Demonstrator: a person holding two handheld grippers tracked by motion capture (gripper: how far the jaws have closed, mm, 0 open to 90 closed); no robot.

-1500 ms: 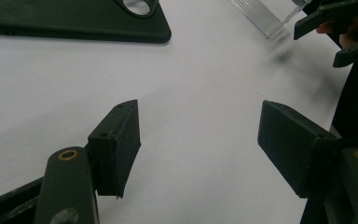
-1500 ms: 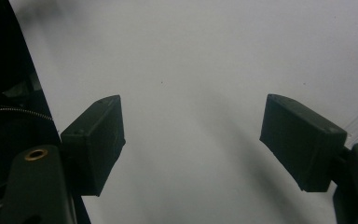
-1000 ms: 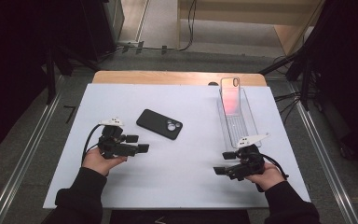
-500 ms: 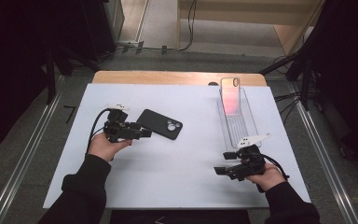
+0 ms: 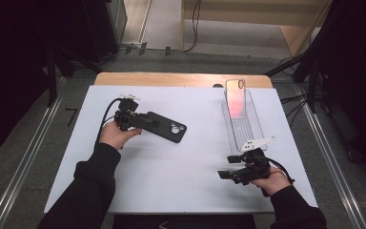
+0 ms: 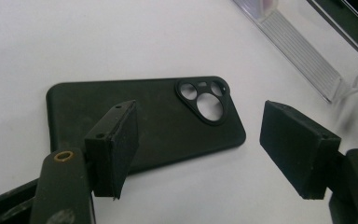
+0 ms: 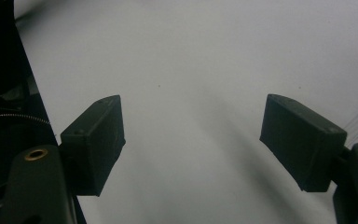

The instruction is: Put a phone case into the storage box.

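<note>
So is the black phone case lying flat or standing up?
Lying flat. The black phone case rests back-up on the white table, camera cutouts facing up, just in front of the open left hand-held gripper.

A white-topped table (image 5: 181,191) stands on grey floor (image 5: 24,181), with dark surroundings.

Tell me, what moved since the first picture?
The left gripper slid across the table up to the black case. Its jaws are open, one over the case's near end, and grip nothing yet. The case has not moved. The right gripper stayed put, open, and the phone still leans in the clear stand.
</note>
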